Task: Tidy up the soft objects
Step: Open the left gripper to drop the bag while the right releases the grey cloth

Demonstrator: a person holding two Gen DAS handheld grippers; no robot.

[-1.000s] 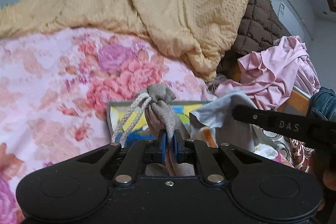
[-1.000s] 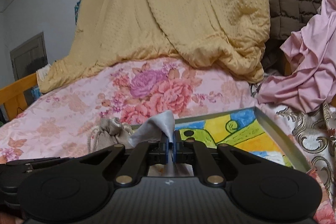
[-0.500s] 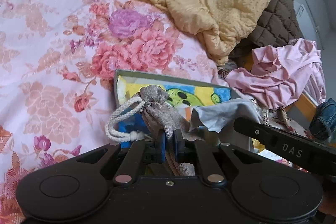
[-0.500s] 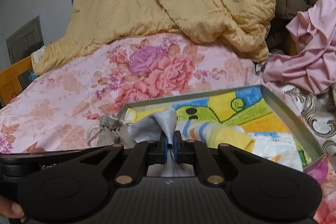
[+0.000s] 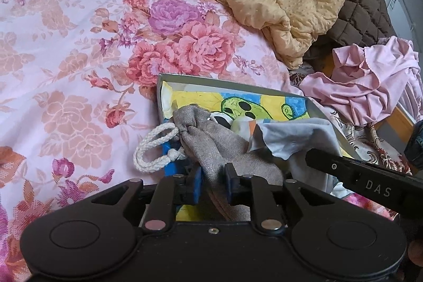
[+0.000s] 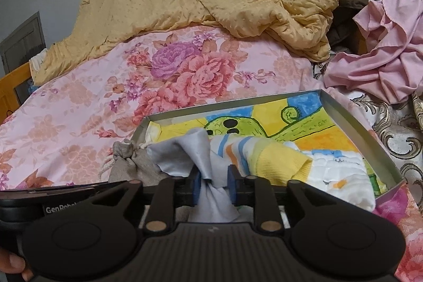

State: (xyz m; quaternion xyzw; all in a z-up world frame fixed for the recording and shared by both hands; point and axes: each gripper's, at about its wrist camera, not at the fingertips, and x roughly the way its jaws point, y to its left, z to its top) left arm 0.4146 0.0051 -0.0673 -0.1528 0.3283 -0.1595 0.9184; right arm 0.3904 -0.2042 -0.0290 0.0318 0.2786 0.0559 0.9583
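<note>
Both grippers have dropped to the shallow grey-rimmed cartoon-print tray [image 6: 351, 120], jaws now parted. Left gripper [image 5: 212, 183] loose around the grey linen drawstring pouch [image 5: 211, 139] at the tray's left edge; limp, light, grab its neck. Right gripper [image 6: 212, 185] loose around the pale-blue cloth [image 6: 195, 152] inside the tray, beside the striped yellow sock [image 6: 269, 155].
</note>
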